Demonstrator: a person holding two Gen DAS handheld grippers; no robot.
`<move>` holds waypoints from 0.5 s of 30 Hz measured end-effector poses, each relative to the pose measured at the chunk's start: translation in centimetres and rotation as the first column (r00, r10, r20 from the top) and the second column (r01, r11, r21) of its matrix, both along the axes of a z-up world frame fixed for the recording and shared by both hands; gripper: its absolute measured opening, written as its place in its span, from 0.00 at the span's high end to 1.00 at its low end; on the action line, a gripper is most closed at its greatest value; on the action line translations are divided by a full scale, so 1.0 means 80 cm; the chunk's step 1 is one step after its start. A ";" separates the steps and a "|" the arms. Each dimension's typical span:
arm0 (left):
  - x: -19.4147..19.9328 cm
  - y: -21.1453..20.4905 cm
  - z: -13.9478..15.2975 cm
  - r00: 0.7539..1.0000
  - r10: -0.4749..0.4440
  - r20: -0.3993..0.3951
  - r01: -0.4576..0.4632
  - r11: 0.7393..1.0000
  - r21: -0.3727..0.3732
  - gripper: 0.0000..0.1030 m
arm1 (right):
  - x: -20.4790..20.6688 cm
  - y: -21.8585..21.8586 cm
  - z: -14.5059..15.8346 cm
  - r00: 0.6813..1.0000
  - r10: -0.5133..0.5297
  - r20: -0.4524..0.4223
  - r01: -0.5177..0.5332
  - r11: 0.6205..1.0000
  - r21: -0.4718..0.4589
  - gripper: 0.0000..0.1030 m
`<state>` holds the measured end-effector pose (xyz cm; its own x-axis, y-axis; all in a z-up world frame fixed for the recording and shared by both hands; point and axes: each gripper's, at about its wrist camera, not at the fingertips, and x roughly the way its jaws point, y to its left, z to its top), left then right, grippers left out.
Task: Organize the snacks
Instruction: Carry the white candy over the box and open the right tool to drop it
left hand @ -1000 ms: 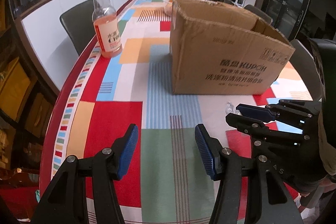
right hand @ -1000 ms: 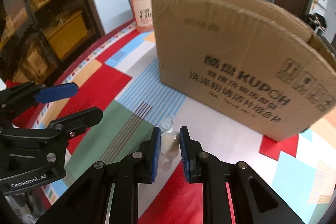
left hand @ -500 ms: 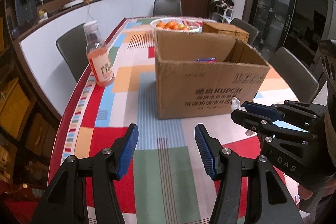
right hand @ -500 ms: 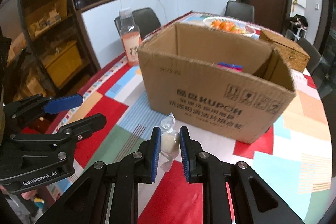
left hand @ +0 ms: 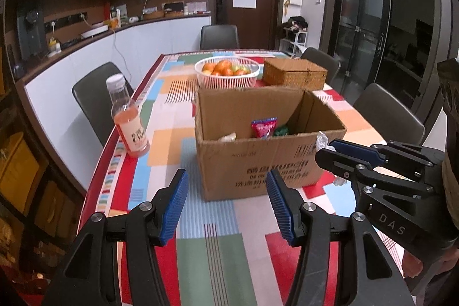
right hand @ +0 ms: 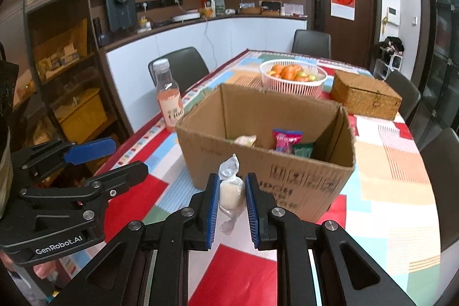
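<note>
Dark cabinets and a white counter line the room behind a long table (left hand: 172, 134) covered in a cloth of red, blue, green and orange blocks. On it stands an open brown cardboard box (right hand: 266, 151) with printed lettering on its front; inside lie a pink snack packet (right hand: 287, 139), a green packet (right hand: 304, 149) beside it and a pale wrapped snack (right hand: 245, 140) nearer the left wall. Behind the box sit a white plastic basket (left hand: 226, 79) of orange and green fruit and a closed woven wicker box (left hand: 295, 73). A clear bottle with pink drink (left hand: 129, 119) stands upright near the table's left edge.

The right gripper (right hand: 231, 198) is clenched on a white candy in a clear twisted wrapper (right hand: 231, 192), held above the table just in front of the box's near wall, pointing down at a slant. The left gripper (left hand: 226, 202) hangs beside it, jaws parted with nothing between them, also tilted downward toward the box front.
</note>
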<state>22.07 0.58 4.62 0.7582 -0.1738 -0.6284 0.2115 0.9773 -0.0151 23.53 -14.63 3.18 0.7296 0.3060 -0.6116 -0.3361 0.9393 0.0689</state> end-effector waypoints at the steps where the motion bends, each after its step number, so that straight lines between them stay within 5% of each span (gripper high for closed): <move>1: 0.000 -0.001 0.002 1.000 -0.001 0.004 0.001 1.000 -0.001 0.46 | 0.001 -0.001 0.003 1.000 -0.002 0.006 0.002 1.000 0.002 0.81; 15: 0.033 -0.013 0.032 0.999 -0.006 0.051 0.006 1.000 0.000 0.45 | 0.035 -0.019 0.033 0.997 -0.041 0.068 0.041 0.999 0.000 0.81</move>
<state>24.68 -0.43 7.19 0.7883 -0.1781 -0.5889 0.2177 0.9760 -0.0038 26.31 -16.15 5.83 0.7811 0.2744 -0.5609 -0.3014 0.9524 0.0461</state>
